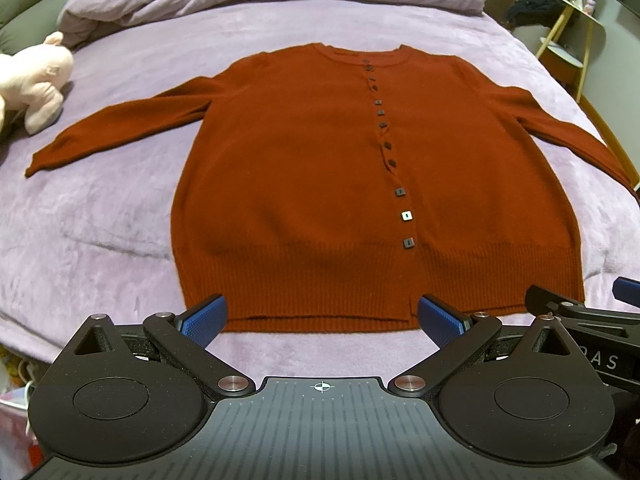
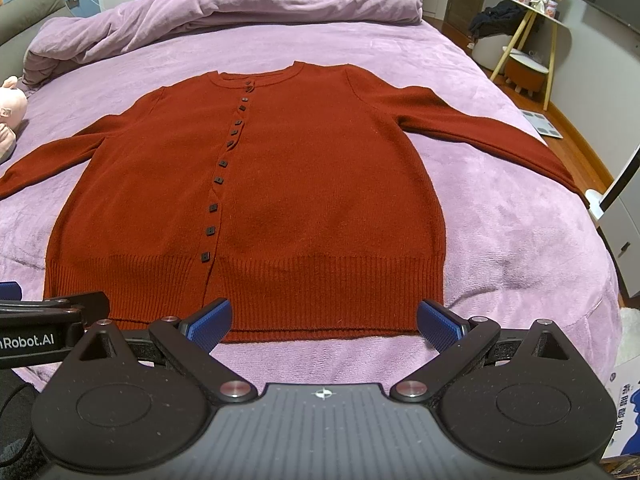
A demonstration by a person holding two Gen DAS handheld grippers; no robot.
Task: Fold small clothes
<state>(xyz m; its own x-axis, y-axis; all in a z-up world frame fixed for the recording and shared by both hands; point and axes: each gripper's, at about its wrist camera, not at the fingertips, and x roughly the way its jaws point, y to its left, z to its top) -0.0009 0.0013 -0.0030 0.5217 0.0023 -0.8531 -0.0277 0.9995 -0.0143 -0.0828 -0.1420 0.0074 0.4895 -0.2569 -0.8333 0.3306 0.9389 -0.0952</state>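
A rust-red buttoned cardigan (image 1: 304,168) lies flat and face up on the purple bed (image 1: 100,216), sleeves spread out to both sides, hem toward me. It also shows in the right wrist view (image 2: 320,184). My left gripper (image 1: 322,316) is open and empty, its blue pads just above the hem's left half. My right gripper (image 2: 324,320) is open and empty at the hem's right half. The right gripper also shows at the right edge of the left wrist view (image 1: 580,312).
A rolled purple duvet (image 2: 224,16) lies across the head of the bed. A pink plush toy (image 1: 36,80) sits at the left edge. A small yellow-legged side table (image 2: 528,40) and the wood floor are beyond the bed's right side.
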